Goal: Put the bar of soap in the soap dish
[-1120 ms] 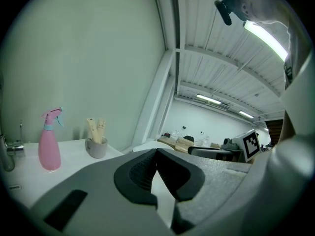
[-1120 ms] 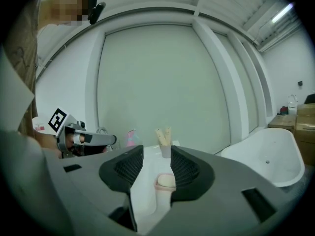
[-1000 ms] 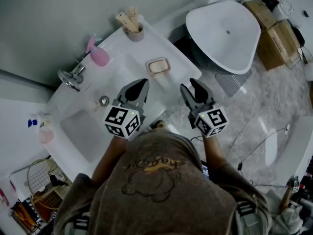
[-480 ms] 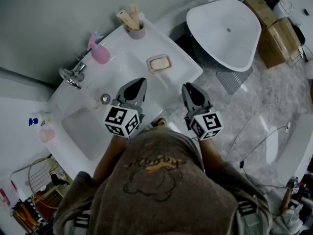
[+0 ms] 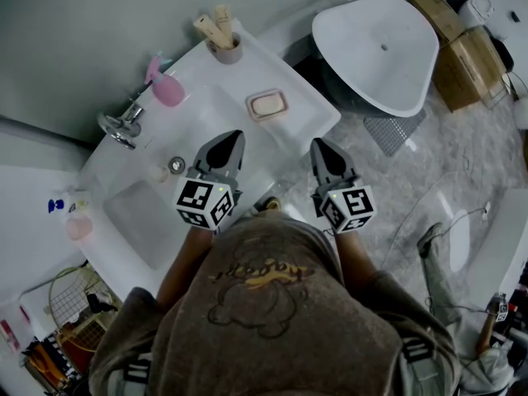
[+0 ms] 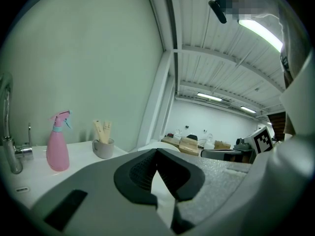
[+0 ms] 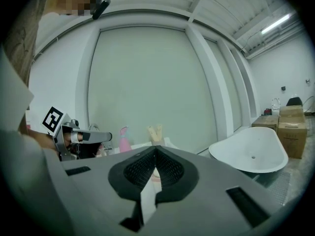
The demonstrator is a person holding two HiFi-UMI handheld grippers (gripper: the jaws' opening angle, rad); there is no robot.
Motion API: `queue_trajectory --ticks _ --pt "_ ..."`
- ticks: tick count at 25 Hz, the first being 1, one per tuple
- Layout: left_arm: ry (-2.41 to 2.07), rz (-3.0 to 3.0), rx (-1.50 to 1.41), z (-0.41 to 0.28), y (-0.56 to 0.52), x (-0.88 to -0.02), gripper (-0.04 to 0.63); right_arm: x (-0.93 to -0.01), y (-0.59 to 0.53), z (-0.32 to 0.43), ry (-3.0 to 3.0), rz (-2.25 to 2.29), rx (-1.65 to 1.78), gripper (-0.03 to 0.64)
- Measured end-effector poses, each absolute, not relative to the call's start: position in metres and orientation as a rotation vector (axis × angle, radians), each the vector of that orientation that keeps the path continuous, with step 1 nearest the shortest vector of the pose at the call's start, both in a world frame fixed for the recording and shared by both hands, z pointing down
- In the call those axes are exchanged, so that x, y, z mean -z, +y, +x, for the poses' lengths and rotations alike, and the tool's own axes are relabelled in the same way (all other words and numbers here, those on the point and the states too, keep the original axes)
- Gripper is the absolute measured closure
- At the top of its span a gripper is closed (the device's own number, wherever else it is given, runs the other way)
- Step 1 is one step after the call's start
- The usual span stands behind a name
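A pale bar of soap (image 5: 268, 103) lies in a pinkish soap dish (image 5: 254, 115) on the white vanity top (image 5: 307, 120), towards its right end. My left gripper (image 5: 233, 137) hovers just in front of the dish, a little to its left. Its jaws meet at the tips with nothing between them (image 6: 156, 154). Over the counter's front right corner, my right gripper (image 5: 319, 144) is shut and empty too (image 7: 156, 151). Both point level towards the wall, and neither touches the soap or the dish.
A pink spray bottle (image 5: 167, 91) and a grey cup of wooden sticks (image 5: 223, 48) stand at the back by the wall. The faucet (image 5: 120, 129) and sink basin (image 5: 140, 219) are to the left. A white bathtub (image 5: 384, 52) and cardboard boxes (image 5: 462, 52) sit at the right.
The right gripper's jaws have gone from spread wide to shut. Both hands stayed in place. A person's leg has come into view on the floor at the right.
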State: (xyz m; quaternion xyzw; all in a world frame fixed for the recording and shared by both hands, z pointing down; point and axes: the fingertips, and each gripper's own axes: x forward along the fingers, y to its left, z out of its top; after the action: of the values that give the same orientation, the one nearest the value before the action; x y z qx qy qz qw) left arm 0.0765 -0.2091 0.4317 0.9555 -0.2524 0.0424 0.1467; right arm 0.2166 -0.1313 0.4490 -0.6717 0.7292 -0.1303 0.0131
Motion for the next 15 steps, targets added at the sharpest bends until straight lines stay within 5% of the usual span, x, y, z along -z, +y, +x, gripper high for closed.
queue_trajectory --ticks 15 --pt "-0.753 2.739 -0.125 0.0733 -0.2117 -0.4318 0.594 -0.4556 -0.1343 0.2204 2.289 -2.116 0.427 0.617"
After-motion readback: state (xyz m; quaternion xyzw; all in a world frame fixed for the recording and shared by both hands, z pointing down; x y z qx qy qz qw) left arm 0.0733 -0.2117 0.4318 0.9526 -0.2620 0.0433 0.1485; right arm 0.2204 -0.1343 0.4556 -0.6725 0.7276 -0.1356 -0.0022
